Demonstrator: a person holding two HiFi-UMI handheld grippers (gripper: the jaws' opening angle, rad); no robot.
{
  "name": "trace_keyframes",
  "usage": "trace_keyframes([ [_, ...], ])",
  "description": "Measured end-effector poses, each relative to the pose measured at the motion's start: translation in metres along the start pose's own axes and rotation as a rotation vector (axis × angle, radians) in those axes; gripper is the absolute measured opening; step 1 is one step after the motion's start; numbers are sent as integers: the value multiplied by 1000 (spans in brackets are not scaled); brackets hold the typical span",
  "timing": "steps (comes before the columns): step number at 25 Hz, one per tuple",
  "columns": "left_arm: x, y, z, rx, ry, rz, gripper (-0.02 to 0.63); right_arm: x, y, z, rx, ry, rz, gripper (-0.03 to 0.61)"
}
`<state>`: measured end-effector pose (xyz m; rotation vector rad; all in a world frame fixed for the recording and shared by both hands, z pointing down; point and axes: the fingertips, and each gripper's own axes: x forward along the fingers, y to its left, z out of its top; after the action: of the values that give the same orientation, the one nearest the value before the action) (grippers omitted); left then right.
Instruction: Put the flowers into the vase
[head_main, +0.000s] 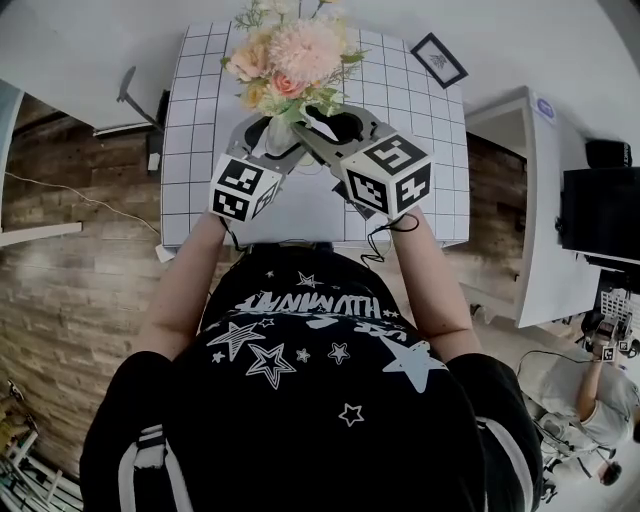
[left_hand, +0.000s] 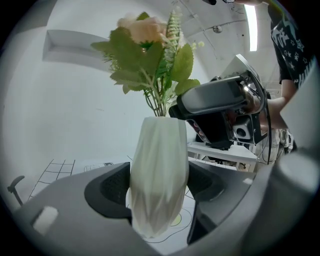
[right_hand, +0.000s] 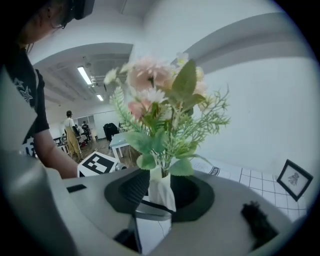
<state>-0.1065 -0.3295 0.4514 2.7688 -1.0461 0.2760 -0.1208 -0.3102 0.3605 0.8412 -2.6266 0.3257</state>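
Observation:
A bouquet of pink and peach flowers (head_main: 295, 55) with green leaves stands upright in a white faceted vase (head_main: 281, 136) on the gridded table (head_main: 200, 120). My left gripper (left_hand: 159, 195) is shut on the vase (left_hand: 160, 170), its pads pressing on both sides of the vase's body. My right gripper (right_hand: 162, 191) is open at the vase's neck (right_hand: 159, 181). The stems rise between its pads without touching them. In the head view both grippers meet at the vase, the left gripper (head_main: 264, 140) beside the right gripper (head_main: 312, 126).
A small framed picture (head_main: 438, 58) stands at the table's far right corner. A black clamp lamp (head_main: 128, 88) sits off the table's left edge. A white desk (head_main: 545, 200) is on the right, and a person (head_main: 600, 390) sits beyond it. Wooden floor surrounds the table.

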Motion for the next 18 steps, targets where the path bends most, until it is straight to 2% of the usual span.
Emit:
trace_keyframes([
  [5,-1,0,0,1,-2,0,348,-11,1,-10,-17,21,-7,133],
  [18,-1,0,1,-8,-10,-9,351,-50,-18,-29,145,-67,-105,133],
])
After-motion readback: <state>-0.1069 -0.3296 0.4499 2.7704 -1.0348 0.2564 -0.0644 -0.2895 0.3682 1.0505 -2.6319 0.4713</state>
